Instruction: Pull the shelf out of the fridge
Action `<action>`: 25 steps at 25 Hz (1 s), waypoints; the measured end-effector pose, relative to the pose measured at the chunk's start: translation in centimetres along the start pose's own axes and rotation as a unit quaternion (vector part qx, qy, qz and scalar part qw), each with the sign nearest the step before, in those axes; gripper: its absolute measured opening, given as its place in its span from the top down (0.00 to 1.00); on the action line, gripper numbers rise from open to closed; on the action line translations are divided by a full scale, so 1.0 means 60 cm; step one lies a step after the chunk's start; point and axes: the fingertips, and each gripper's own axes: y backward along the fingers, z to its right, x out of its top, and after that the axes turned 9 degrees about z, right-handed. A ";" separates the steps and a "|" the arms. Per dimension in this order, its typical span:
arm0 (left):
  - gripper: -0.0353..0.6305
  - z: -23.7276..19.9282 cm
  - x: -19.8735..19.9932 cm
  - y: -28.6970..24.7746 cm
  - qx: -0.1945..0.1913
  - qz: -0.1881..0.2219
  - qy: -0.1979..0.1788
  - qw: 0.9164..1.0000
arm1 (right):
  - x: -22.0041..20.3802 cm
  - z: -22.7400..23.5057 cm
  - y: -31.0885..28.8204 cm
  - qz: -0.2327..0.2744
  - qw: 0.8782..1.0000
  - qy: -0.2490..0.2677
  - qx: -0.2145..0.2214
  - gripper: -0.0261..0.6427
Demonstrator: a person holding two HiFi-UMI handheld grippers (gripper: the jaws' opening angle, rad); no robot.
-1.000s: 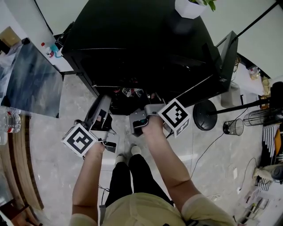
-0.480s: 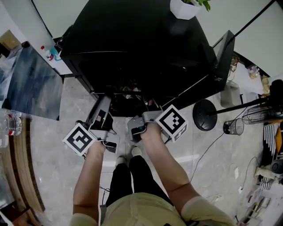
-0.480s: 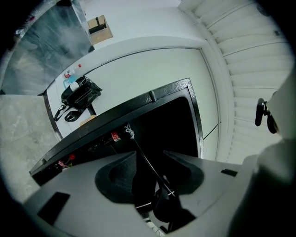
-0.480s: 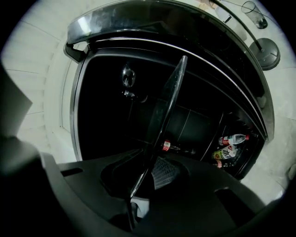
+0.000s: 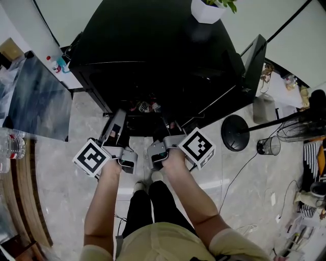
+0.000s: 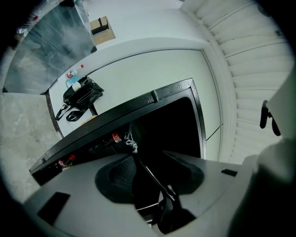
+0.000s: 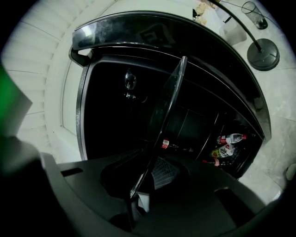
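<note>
The black fridge (image 5: 153, 46) stands open, its door (image 5: 253, 66) swung out to the right. In the right gripper view the glass shelf (image 7: 169, 106) shows edge-on, running from the fridge's dark inside down between the jaws. My right gripper (image 7: 148, 173) is shut on its front edge. In the left gripper view a thin dark edge of the shelf (image 6: 138, 159) lies between the jaws. The left gripper (image 6: 150, 171) is opening and its pads stand off that edge. In the head view both grippers, left (image 5: 119, 127) and right (image 5: 163, 140), reach into the fridge's opening.
Bottles (image 7: 229, 139) lie low inside the fridge. A white plant pot (image 5: 206, 10) sits on its top. A fan stand's round base (image 5: 235, 132) and a glass (image 5: 268, 146) stand on the floor to the right. A counter (image 5: 35, 97) runs along the left. The person's feet (image 5: 147, 176) are just behind the grippers.
Both grippers have drawn back a little from the fridge towards the person, the right one more than the left.
</note>
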 end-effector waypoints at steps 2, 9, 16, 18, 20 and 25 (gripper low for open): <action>0.71 -0.001 0.002 -0.002 0.001 0.003 0.002 1.000 | -0.002 0.000 0.007 -0.002 1.000 0.001 -0.002 0.88; 0.71 -0.006 0.008 -0.004 0.008 0.010 0.004 1.000 | -0.014 -0.001 0.030 -0.008 1.000 0.000 0.003 0.88; 0.74 -0.013 0.012 -0.010 0.006 0.019 0.016 1.000 | -0.016 0.001 0.050 -0.012 1.000 0.007 0.004 0.88; 0.80 -0.016 0.010 -0.007 0.009 0.020 0.020 1.000 | -0.016 -0.003 0.054 -0.011 1.000 0.008 0.010 0.88; 0.84 -0.016 0.009 -0.002 0.008 0.023 0.028 0.999 | -0.016 -0.005 0.059 -0.011 1.000 0.017 0.011 0.88; 0.85 -0.009 0.005 0.015 -0.002 0.023 0.046 0.999 | -0.019 -0.009 0.077 -0.013 0.999 0.036 0.012 0.87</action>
